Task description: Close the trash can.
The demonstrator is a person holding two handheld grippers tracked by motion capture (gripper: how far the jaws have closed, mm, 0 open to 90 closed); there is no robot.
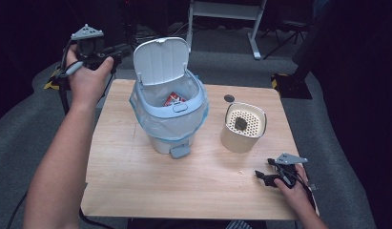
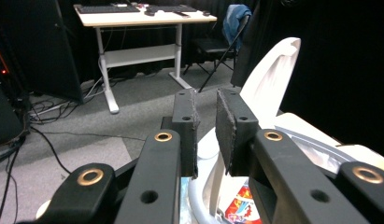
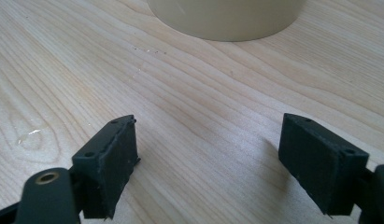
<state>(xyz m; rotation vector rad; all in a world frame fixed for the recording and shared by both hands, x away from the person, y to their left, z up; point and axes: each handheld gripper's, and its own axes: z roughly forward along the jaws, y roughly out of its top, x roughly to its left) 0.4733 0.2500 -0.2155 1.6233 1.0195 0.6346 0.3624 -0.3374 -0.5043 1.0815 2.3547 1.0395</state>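
Your left gripper has its jaws drawn nearly together, a narrow slit between the pads and nothing in it. In the high view this gripper sits at the upper left of the frame, raised off the table's far left corner, just left of the bin's lid. Past the jaws in the left gripper view, the lid stands upright at right of centre, and a red packet shows at the bottom edge inside the bin.

In the high view the bin stands at the centre of the table, lid open, a clear liner folded over its rim and the red packet lying inside.

Your right gripper rests with jaws spread wide, bare wood between them. It lies at the lower right of the high view, near the table's front edge. Above it stands a beige holder, whose base fills the top of the right gripper view.
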